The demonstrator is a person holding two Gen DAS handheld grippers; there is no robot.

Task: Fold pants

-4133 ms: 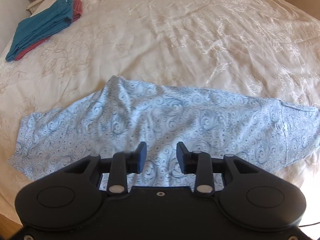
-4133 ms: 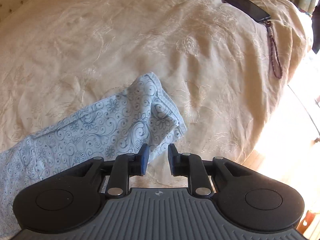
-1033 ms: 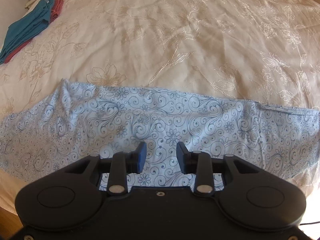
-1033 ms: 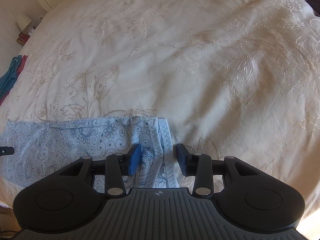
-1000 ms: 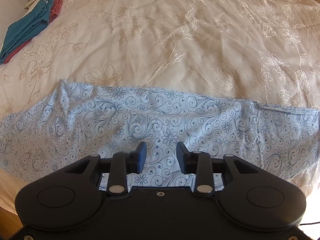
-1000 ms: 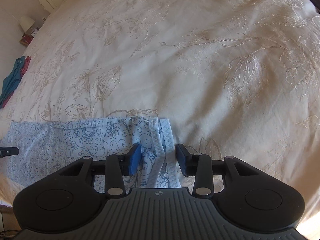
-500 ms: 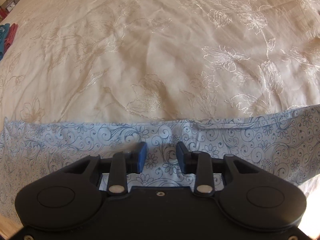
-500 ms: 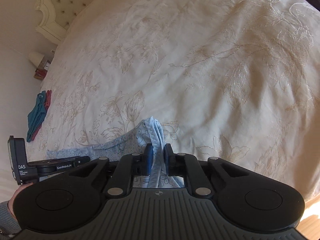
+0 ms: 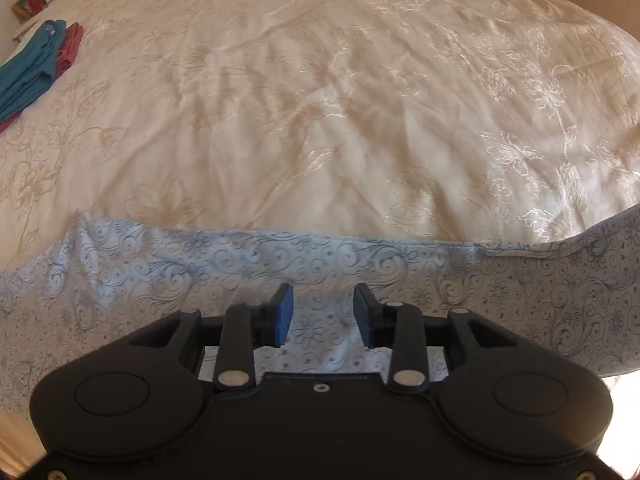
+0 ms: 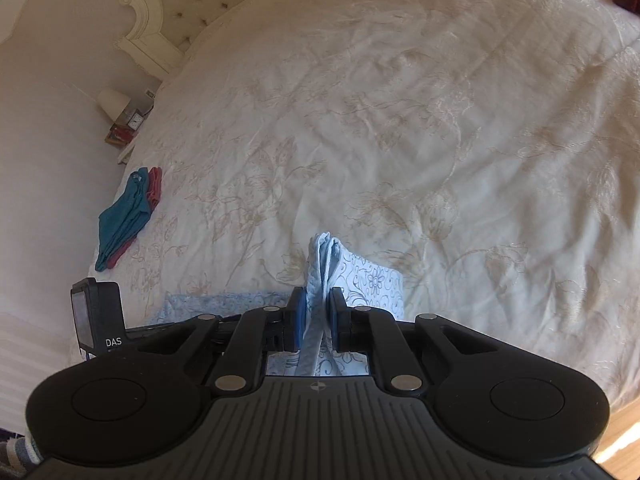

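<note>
Two hand-held grippers noted. We find the right hand-held gripper (image 10: 315,316) clamped on a bunched end of the pants (image 10: 322,258), that fabric standing up between its blue pads. We find the left hand-held gripper (image 9: 322,314) wide apart, holding nothing, poised over the pants (image 9: 240,264), which lie as a band across the bed (image 9: 320,100). Folded teal and red clothes (image 9: 30,68) sit at ten o'clock, well apart.

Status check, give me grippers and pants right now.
Right gripper shut on pants end, raised. Left gripper open over the middle. Folded clothes far off, nothing in the way.
</note>
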